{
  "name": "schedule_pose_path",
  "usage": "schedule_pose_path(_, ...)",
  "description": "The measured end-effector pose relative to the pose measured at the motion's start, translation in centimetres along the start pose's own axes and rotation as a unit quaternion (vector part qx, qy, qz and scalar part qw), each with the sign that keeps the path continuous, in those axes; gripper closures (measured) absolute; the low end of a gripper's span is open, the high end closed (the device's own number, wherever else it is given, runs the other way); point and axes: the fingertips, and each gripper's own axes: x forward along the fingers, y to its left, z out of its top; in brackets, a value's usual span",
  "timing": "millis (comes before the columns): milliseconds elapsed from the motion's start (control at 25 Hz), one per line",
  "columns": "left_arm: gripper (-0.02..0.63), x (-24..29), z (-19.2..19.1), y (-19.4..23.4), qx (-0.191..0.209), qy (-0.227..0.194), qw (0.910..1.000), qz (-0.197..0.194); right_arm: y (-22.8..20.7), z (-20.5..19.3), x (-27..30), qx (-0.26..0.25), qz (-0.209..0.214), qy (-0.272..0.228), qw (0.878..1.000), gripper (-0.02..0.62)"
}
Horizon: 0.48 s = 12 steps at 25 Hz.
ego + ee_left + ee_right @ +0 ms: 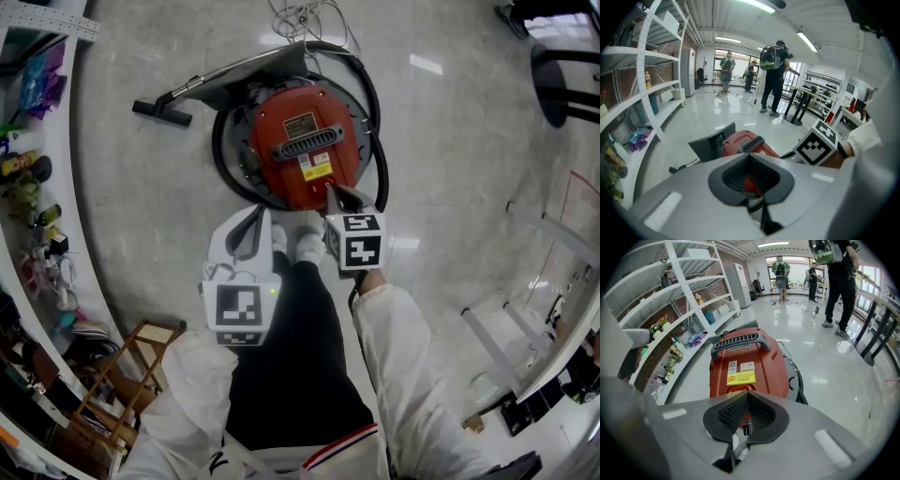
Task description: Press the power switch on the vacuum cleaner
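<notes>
While the right gripper point(747, 394) has its jaws closed tip to tip with nothing clamped, its point sits at the near edge of the vacuum cleaner point(745, 364), just below the yellow label point(741, 377). A small dark stud point(747, 429) on the red body shows through the opening behind the tips. Whether it is the switch, and whether it is touched, cannot be told.

The head view places this gripper at centre frame, tip against the lower rim of the red machine, with its marker cube point(353, 240) directly beneath.

The left gripper point(750, 155) also has its jaws together and holds nothing. In the head view it lies below and left of the machine, apart from it, beside a pair of white shoes point(298, 246).

A black hose point(375, 103) curves round the vacuum cleaner. Its floor nozzle point(161, 112) lies on the pale floor at upper left.

Stocked shelves point(37, 187) run down the left edge, and a wooden chair point(131, 361) stands at lower left.

Several people point(774, 70) stand far off at top centre of the left gripper view.
</notes>
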Motion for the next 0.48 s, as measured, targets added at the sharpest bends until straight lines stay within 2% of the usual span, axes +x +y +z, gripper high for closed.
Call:
schedule_pose_path(200, 0.606, 0.23, -0.1, 0.02, -0.004, 0.003, 1.0, -0.003, -0.31, -0.31, 0.04, 0.016, -0.004, -0.002, 1.0, 0.592)
schedule_pose_path(480, 0.606, 0.64, -0.21, 0.01, -0.005, 0.007, 0.9999, -0.006, -0.28, -0.11, 0.04, 0.01, -0.002, -0.006, 1.0, 0.592)
